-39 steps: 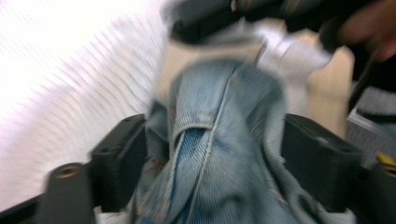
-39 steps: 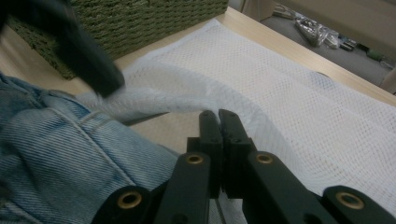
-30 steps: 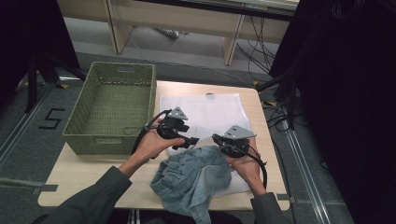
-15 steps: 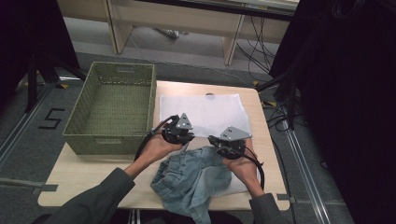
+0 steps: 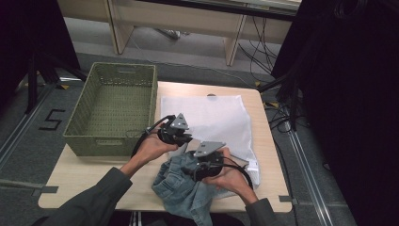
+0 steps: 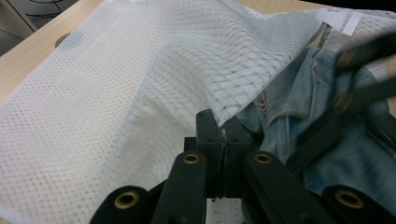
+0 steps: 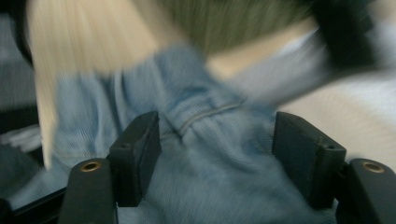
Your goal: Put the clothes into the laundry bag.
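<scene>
Over table: left gripper (image 6: 219, 133) clamped on mesh bag (image 6: 116, 88); right gripper (image 7: 217, 140) just opened above jeans (image 7: 210, 177).

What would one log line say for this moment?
left gripper: shut on mesh bag edge | right gripper: jaws just opened, open over jeans | basket: nothing seen inside

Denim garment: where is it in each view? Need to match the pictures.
High view: denim garment at the table's near edge, bottom centre.
Left gripper view: right side, next to the white mesh bag.
Right gripper view: centre, blurred, between the open jaws.
Shared landmark: mesh bag.
</scene>
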